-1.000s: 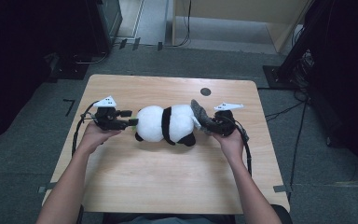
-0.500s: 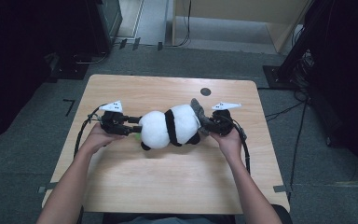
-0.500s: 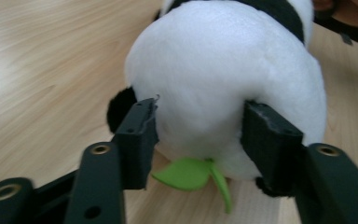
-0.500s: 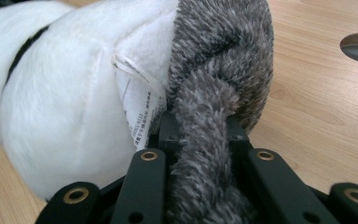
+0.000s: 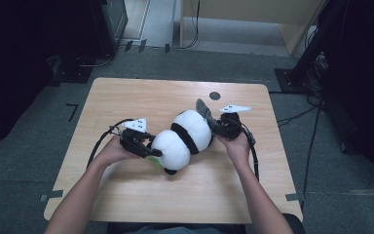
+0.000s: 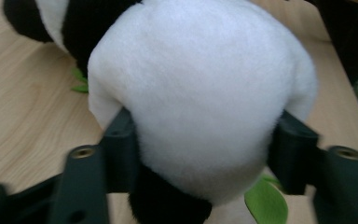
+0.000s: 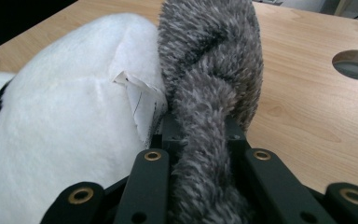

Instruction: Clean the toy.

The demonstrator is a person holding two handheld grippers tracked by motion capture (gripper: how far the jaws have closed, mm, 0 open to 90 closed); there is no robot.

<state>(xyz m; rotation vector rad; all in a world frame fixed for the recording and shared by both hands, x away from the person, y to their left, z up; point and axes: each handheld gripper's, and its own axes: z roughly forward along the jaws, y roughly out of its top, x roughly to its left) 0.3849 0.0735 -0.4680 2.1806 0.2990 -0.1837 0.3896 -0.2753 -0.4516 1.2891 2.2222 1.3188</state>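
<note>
Panda plush point(image 5: 182, 139) lies on its side at the middle of the wooden table point(image 5: 126, 95) in the high view, slanting from lower left to upper right, and both grippers have hold of it.

Nearest, at the lower left of that view, the left gripper point(image 5: 148, 148) has the round white head between its jaws. In the left gripper view the head point(image 6: 200, 102) bulges between the two black jaws, its pile pressed in where they meet it; the jaws have just been closing and now pinch the plush from both sides. A green leaf point(image 6: 265, 200) pokes out underneath.

Farther, toward the upper right, the right gripper point(image 5: 219, 127) is nearly closed on the grey tail point(image 7: 209, 116), which fills the narrow gap between its jaws. A white sewn-in label point(image 7: 140, 105) sits just beside the tail.

Judging by how it dents, the toy is light, soft and squashy, not fragile and not slippery; the fur gives good purchase. It sags and bends between two holds, so a grip on the head carries the bulk, while the thin tail only steers it and may stretch at its seam if pulled hard. The firm middle band is probably the steadiest hold.
</note>
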